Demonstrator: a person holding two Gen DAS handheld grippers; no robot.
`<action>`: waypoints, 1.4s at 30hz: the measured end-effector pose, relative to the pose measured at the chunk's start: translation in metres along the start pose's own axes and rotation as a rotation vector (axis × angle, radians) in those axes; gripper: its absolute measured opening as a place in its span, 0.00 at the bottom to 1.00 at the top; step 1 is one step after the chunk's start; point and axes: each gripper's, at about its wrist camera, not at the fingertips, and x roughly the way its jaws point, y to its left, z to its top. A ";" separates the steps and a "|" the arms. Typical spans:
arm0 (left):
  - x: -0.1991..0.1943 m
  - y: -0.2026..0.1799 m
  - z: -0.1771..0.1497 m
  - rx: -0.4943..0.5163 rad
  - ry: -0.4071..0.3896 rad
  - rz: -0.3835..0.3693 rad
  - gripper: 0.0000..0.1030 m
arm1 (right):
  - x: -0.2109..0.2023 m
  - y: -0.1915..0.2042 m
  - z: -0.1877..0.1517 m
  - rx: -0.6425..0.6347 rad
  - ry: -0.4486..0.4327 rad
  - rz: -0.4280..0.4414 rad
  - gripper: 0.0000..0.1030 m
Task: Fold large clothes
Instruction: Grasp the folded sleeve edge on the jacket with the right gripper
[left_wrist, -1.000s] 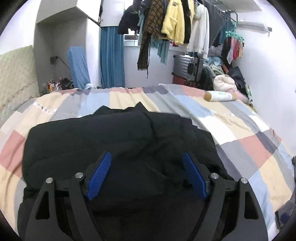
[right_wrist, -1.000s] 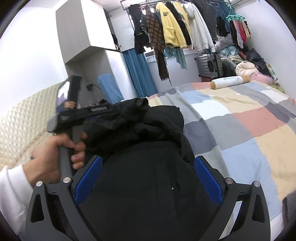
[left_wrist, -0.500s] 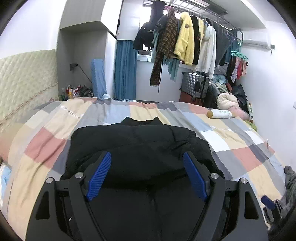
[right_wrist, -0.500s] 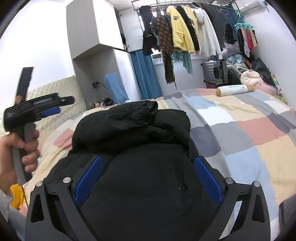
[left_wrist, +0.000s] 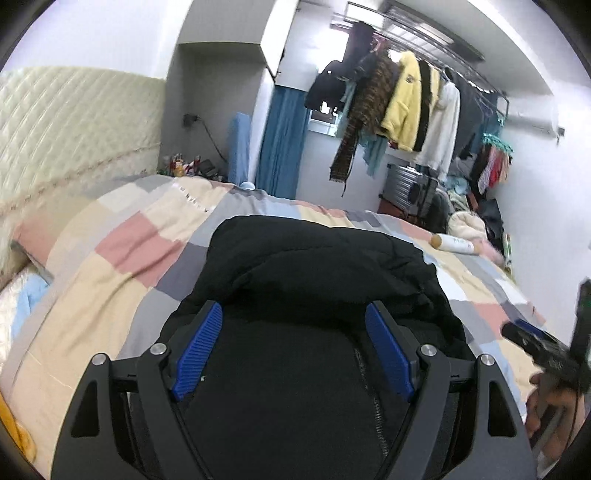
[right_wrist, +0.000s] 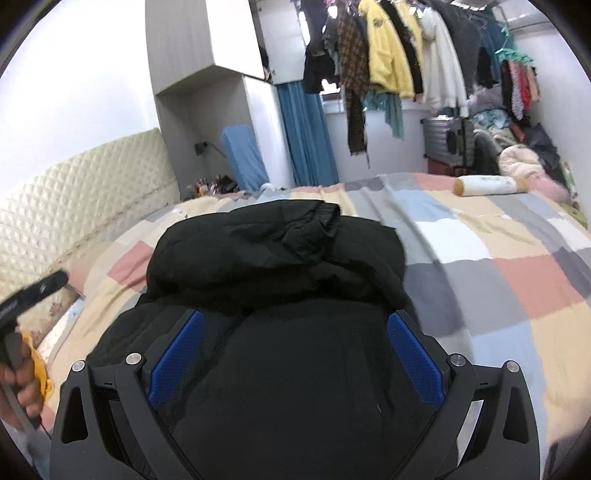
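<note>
- Two hand-held grippers hang above a bed, each with its blue-padded jaws spread wide and nothing pinched between them: the left gripper (left_wrist: 293, 347) and the right gripper (right_wrist: 295, 354) both look down over the same dark garment without touching it.
- Beneath them, a large black jacket (right_wrist: 280, 266) lies on the bed, its upper part doubled over the lower into a thick bundle; a zip line (left_wrist: 369, 384) runs down the near panel in the left wrist view.
- At the picture edges, a person's left hand (right_wrist: 22, 384) grips its tool at the left rim of the right wrist view, and the right hand (left_wrist: 546, 406) shows blurred at the right rim of the left wrist view.
- Around the jacket, a patchwork bedspread (right_wrist: 517, 273) of pink, cream, grey and pale blue squares covers the mattress.
- Further off, a cream cylinder, possibly a bolster or a bottle (right_wrist: 487, 184), lies near the far side of the bed, well apart from the jacket.
- To the left, a quilted cream headboard (left_wrist: 74, 125) lines the wall.
- At the back, a blue curtain (right_wrist: 306, 136), a silver suitcase (right_wrist: 447, 140) and a crowded rail of hanging clothes (right_wrist: 388, 48), a yellow fleece among them, fill the far wall.
</note>
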 end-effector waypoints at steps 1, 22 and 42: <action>0.004 0.005 0.000 -0.003 0.003 0.012 0.78 | 0.009 0.000 0.005 0.007 0.010 0.003 0.97; 0.031 0.044 -0.025 -0.084 0.029 -0.050 0.78 | 0.195 -0.007 0.073 0.048 0.161 -0.112 0.57; 0.020 0.046 -0.024 -0.087 -0.003 -0.064 0.78 | 0.156 -0.002 0.098 -0.073 -0.030 -0.193 0.14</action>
